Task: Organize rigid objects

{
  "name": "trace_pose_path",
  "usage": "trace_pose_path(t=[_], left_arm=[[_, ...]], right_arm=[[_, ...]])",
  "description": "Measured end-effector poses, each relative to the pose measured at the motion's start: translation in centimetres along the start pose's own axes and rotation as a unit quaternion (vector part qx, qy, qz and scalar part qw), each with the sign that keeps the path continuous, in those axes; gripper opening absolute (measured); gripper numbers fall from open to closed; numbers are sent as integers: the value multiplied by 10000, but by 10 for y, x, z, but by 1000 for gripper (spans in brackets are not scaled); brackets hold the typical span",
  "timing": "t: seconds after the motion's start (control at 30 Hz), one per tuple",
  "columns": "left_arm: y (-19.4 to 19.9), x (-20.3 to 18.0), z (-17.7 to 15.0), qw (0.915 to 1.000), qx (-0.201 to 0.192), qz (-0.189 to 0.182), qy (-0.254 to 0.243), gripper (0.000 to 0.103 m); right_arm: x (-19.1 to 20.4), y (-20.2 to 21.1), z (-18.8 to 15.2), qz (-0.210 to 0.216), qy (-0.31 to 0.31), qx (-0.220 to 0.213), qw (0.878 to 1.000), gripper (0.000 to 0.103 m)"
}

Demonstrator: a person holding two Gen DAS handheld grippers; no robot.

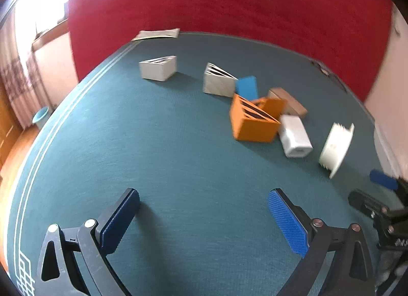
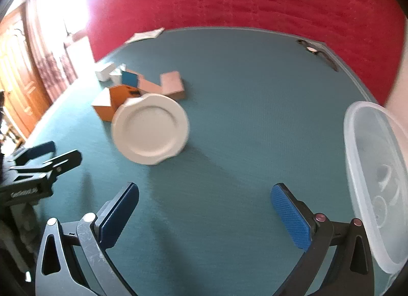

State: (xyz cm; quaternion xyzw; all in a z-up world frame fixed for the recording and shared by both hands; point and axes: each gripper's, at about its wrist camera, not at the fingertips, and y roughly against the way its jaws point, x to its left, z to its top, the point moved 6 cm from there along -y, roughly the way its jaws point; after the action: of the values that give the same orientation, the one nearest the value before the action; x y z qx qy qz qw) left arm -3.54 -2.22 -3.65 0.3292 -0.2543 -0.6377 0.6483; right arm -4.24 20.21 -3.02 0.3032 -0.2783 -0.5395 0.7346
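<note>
Both grippers stand spread wide with nothing between their pads: my left gripper (image 1: 204,217) hangs over bare teal tabletop (image 1: 153,155), angled downward, and my right gripper (image 2: 205,213) does the same over its own bare patch. Ahead of the left gripper, toward the far side, sits a white slotted box (image 1: 158,67) on its own; a second white slotted box (image 1: 218,82) stands to its right, just beside a blue block (image 1: 246,87). An orange slotted box (image 1: 255,124) sits nearer, touching or almost touching a tan box (image 1: 289,101) behind it and a white rectangular box (image 1: 295,136) at its right; I cannot tell which of these actually make contact. A white plate (image 2: 150,129) stands tilted on its edge to the right of that cluster, seen edge-on from the left wrist and face-on from the right wrist. A clear plastic container (image 2: 374,181) sits at the right edge of the right-wrist view, just beside my right gripper's outer finger. Papers (image 1: 156,34) lie at the far rim of the tabletop, against a red backdrop (image 1: 229,2). Motion blur softens all objects.
</note>
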Motion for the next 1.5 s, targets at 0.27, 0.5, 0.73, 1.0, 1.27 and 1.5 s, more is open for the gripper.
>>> trace_pose_path(t=[0.27, 0.5, 0.73, 1.0, 1.27, 1.5], left_arm=[[6, -2, 0, 9995, -161, 128, -254, 103], [3, 4, 0, 9997, -80, 114, -201, 103], [1, 2, 0, 9996, -42, 158, -243, 103], [4, -3, 12, 9993, -160, 198, -288, 103], [-5, -23, 34, 9989, -250, 132, -367, 103], [-23, -37, 47, 9993, -220, 137, -270, 102]], right_arm=[[32, -7, 21, 345, 337, -148, 9987, 103], [37, -27, 36, 381, 391, -77, 9985, 92], [36, -30, 36, 524, 298, 2, 9982, 62], [39, -24, 31, 614, 262, -52, 9978, 62], [35, -17, 21, 668, 272, -51, 9974, 62], [33, -14, 18, 711, 247, -82, 9971, 62]])
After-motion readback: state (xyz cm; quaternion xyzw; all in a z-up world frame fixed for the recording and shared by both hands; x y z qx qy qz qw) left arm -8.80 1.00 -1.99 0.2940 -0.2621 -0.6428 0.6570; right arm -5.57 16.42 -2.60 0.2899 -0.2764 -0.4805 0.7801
